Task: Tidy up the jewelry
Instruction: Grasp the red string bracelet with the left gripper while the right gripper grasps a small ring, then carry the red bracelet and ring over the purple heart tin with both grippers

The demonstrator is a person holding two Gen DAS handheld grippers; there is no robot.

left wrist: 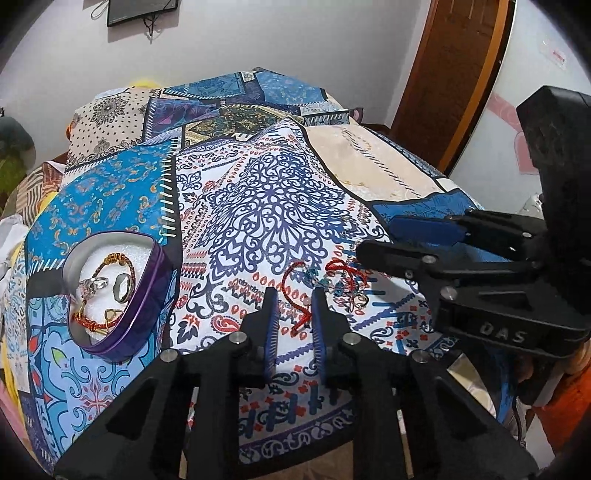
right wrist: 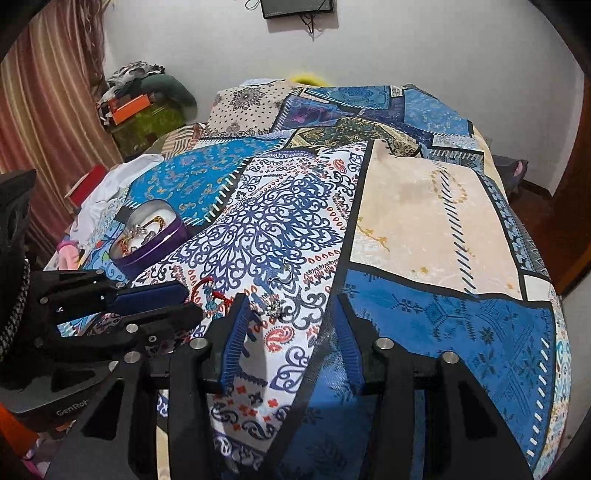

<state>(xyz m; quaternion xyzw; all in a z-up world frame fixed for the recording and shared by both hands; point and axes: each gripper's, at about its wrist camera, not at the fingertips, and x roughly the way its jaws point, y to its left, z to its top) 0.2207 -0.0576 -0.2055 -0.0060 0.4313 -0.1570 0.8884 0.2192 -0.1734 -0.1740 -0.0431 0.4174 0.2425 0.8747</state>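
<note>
Both hand-held grippers [left wrist: 293, 291] [right wrist: 291, 299] agape; nothing held

Black gripper [left wrist: 293, 295] frames — blue ribbed pads (silver screws).

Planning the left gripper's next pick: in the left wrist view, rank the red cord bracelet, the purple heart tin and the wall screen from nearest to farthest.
From the left gripper:
1. Red cord bracelet, on the bedspread at its fingertips.
2. Purple heart tin, left.
3. Wall screen, far wall.

Patchwork bedspread [left wrist: 266, 192], striped curtain [right wrist: 48, 122], wooden door [left wrist: 454, 74].
</note>
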